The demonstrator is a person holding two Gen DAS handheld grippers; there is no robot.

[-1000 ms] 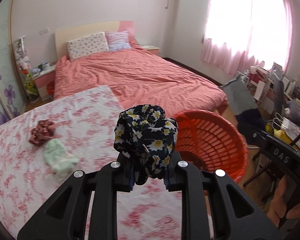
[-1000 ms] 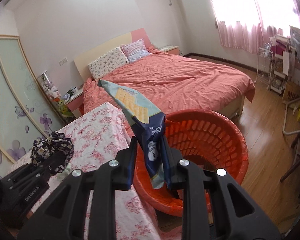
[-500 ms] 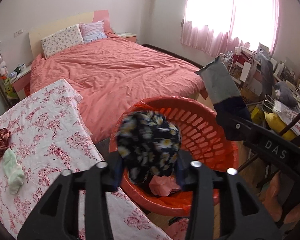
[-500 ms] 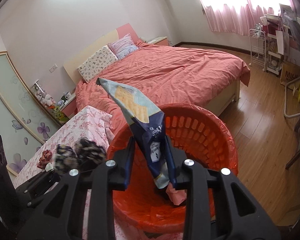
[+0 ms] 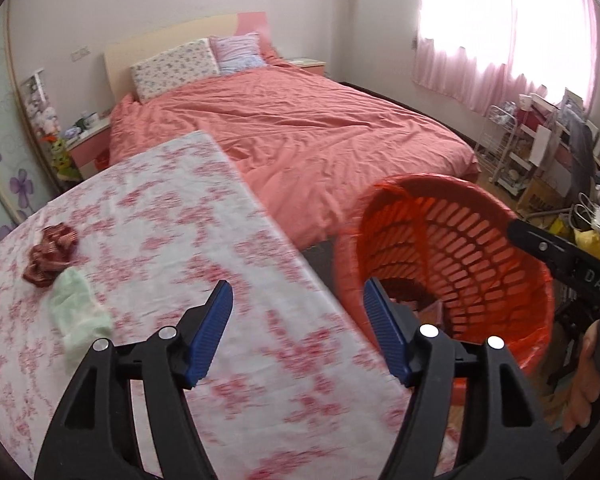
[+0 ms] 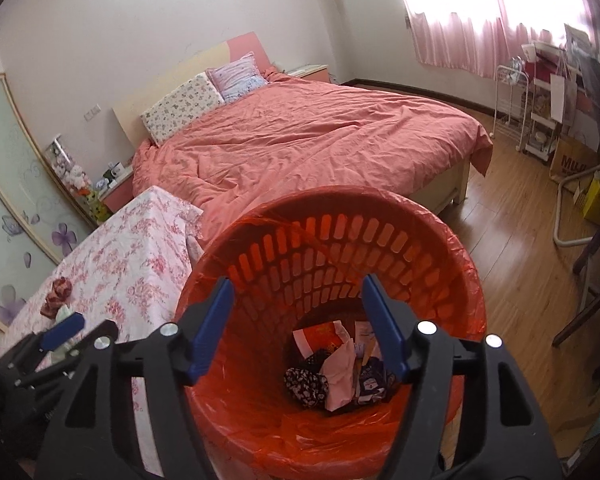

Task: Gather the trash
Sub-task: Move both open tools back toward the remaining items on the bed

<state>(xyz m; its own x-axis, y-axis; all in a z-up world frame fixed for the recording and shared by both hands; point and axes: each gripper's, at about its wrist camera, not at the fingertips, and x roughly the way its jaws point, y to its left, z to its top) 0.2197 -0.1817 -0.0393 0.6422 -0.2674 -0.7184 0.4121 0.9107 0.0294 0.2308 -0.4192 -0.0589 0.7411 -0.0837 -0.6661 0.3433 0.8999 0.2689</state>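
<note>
Orange basket [image 6: 440, 240]: slotted plastic bin lined with an orange bag, standing on the wooden floor just beside the table and in front of the bed.
Trash in basket: at the bottom lie a black floral cloth [image 6: 306, 386], a pale pink wrapper [image 6: 340, 372], a dark blue packet [image 6: 370, 386] and a red-and-white paper [image 6: 320, 334], all piled touching one another.
Right gripper [image 6: 296, 324]: hangs over the basket mouth, pointing down into it; jaws are opening, blue pads spread apart with nothing between them.
Left gripper [image 5: 298, 330]: above the table edge next to the basket; jaws are opening, pads spread wide and empty.
Trash left on table: a dark red crumpled bow [image 5: 50, 254] and a pale green crumpled piece [image 5: 78, 314], touching each other, near the table's left side, well apart from the basket.
Table [image 5: 172, 216]: covered in a white cloth with pink flowers.
Bed [image 6: 320, 140]: salmon cover, two pillows at the headboard.
Hand [image 5: 588, 376]: at the right edge of the left view, gripping the right gripper's handle.
</note>
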